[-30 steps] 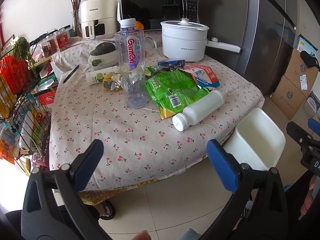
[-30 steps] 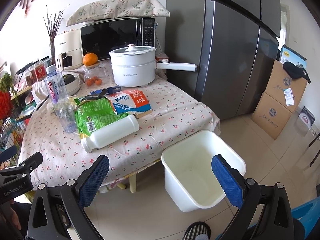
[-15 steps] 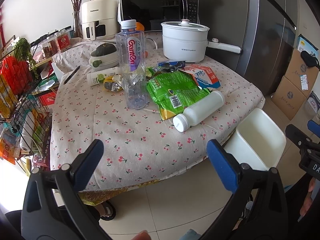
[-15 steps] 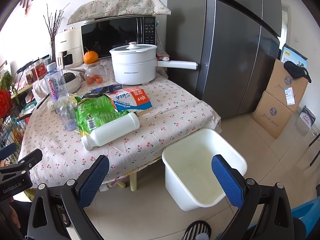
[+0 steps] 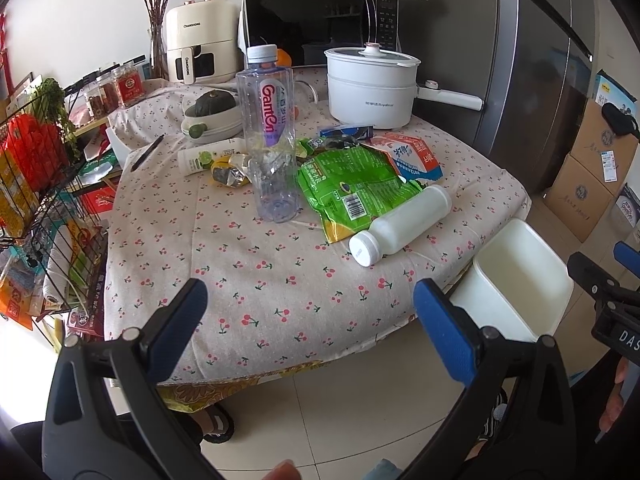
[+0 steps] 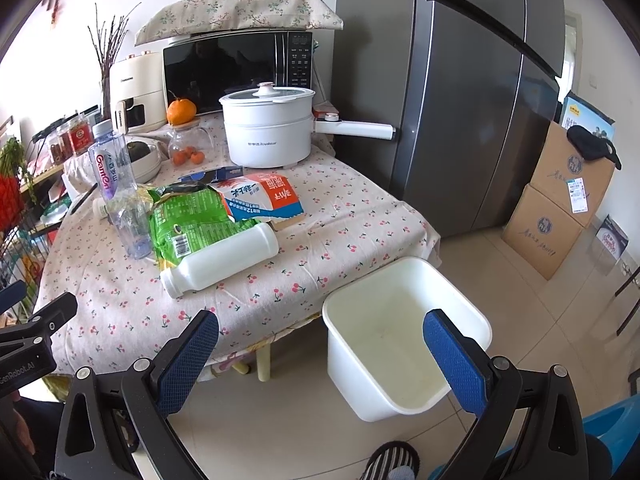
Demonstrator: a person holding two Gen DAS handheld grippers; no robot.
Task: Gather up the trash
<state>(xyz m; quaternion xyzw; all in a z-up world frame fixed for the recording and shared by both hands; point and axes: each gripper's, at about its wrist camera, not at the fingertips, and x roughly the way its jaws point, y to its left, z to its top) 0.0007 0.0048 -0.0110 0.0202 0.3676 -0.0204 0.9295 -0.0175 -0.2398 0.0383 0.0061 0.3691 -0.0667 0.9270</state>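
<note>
Nearest the cameras, the left tongs [image 5: 310,304] and the right tongs [image 6: 318,340] both stand wide, their blue pads far apart and holding nothing; the left pair hangs above the near edge of the desk [image 5: 256,280], the right pair above the floor with the white bin [image 6: 404,336] between its pads. That bin sits on the tiled floor just beside the desk's right corner, empty inside as far as can be seen. Taking the white bottle [image 5: 400,222] as the landmark, it lies on its side on the cherry-print cloth near the bin-side edge, cap toward the cameras. Touching it and just behind lies the green wrapper [image 5: 356,184], flat, barcode up. Left of the bottle the clear water bottle [image 5: 270,140] stands upright, with a crumpled foil wrapper [image 5: 230,172] and a small lime-label bottle [image 5: 208,156] on its side just beyond. Behind the green wrapper rests the milk carton [image 5: 412,154], lying flat, and a blue packet [image 5: 346,132] past it. Farthest from the white bottle stand a white lidded pot [image 5: 372,88], a microwave [image 5: 320,24] and a grey fridge [image 6: 472,92].
</note>
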